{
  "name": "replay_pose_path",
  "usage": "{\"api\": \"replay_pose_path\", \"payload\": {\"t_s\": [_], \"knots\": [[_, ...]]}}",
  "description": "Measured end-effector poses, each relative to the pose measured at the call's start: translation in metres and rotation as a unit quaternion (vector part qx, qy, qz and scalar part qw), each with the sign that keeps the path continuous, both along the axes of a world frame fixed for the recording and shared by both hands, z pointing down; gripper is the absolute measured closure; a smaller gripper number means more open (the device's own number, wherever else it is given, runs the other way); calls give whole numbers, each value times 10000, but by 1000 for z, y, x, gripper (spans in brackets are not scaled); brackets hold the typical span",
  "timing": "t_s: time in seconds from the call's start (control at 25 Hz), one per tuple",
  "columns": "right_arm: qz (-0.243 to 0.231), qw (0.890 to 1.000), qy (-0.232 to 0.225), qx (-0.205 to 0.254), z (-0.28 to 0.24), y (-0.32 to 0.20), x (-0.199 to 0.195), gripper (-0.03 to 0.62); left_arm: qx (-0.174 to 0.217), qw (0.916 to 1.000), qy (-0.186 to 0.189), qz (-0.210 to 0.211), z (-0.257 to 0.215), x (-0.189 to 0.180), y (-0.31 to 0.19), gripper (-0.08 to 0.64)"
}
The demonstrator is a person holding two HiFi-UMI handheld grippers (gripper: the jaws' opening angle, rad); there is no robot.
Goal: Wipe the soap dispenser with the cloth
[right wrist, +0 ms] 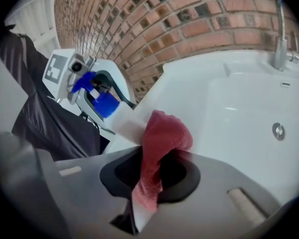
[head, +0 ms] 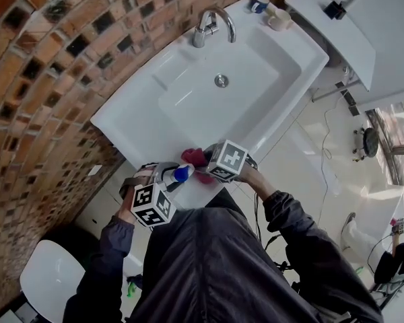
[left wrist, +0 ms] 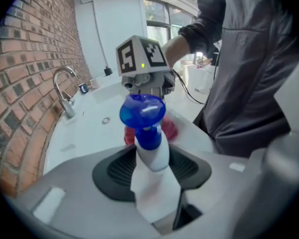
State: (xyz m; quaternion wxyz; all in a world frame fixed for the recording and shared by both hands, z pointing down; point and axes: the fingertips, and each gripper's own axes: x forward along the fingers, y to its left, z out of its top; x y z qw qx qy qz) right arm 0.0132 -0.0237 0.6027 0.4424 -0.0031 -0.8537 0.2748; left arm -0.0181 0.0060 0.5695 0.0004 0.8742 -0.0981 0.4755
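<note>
A white soap dispenser (left wrist: 152,156) with a blue pump top (left wrist: 142,111) is clamped in my left gripper (left wrist: 152,171), tilted over the front edge of the white sink (head: 141,106). In the head view the dispenser (head: 178,174) lies between the two marker cubes. My right gripper (right wrist: 152,176) is shut on a red cloth (right wrist: 162,138), whose bunched end presses against the dispenser's white body (right wrist: 127,122). The left gripper view shows the cloth (left wrist: 168,128) just behind the bottle, under the right gripper's cube (left wrist: 142,56).
A chrome faucet (head: 212,25) and a drain (head: 221,81) lie further back in the basin. Two small cups (head: 273,15) stand at the far right corner. A brick wall (head: 40,79) runs along the left. A white chair (head: 50,274) stands at lower left.
</note>
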Motion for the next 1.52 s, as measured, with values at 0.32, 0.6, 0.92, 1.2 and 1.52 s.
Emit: {"api": "replay_pose_path", "payload": {"t_s": [0.32, 0.6, 0.92, 1.2, 1.52], "knots": [[-993, 9932, 476, 380, 17, 7, -8, 528, 314, 9958, -327, 796, 3, 0, -4, 348], [-1281, 9819, 488, 1308, -34, -24, 0, 528, 722, 9957, -550, 167, -3, -12, -18, 318], [-1738, 9720, 311, 1552, -69, -1, -2, 528, -733, 9719, 506, -2179, -35, -29, 4, 416], [-1596, 9779, 212, 1334, -68, 20, 3, 528, -1142, 9477, 1286, -2691, -45, 0, 1, 421], [-1229, 9883, -218, 880, -68, 54, -12, 529, -776, 9709, 848, -2100, -34, 8, -6, 376]]}}
